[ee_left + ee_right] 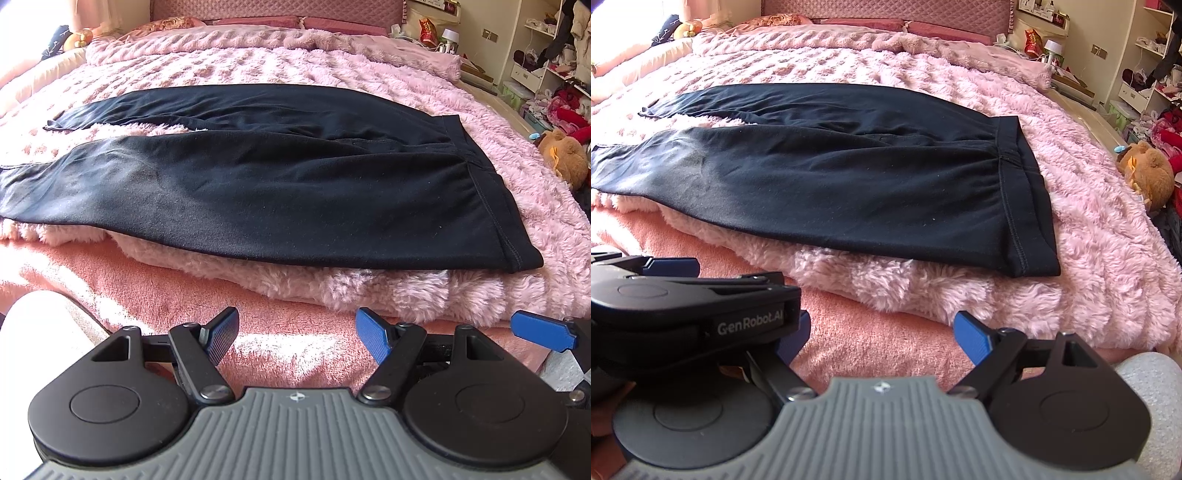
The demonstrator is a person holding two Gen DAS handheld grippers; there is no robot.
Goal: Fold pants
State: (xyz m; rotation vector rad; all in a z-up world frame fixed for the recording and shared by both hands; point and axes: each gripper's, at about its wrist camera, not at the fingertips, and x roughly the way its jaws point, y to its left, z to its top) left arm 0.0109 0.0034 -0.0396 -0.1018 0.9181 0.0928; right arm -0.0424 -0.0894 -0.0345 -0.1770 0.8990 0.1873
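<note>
Black pants [277, 177] lie spread flat on a fluffy pink blanket [332, 66] on the bed, waistband to the right, both legs running left and apart. They show the same way in the right wrist view [849, 177]. My left gripper [297, 338] is open and empty, low at the bed's near edge, short of the pants. My right gripper [882, 334] is open and empty too, just to the right of the left one. Its blue finger shows in the left wrist view [541, 334]. The left gripper's body [690, 310] hides my right gripper's left finger.
A salmon sheet [184, 295] covers the near bed edge under the blanket. A brown plush toy [563, 158] sits at the bed's right side. Cluttered shelves [546, 55] stand at the far right. Pillows and a headboard [277, 11] are at the far end.
</note>
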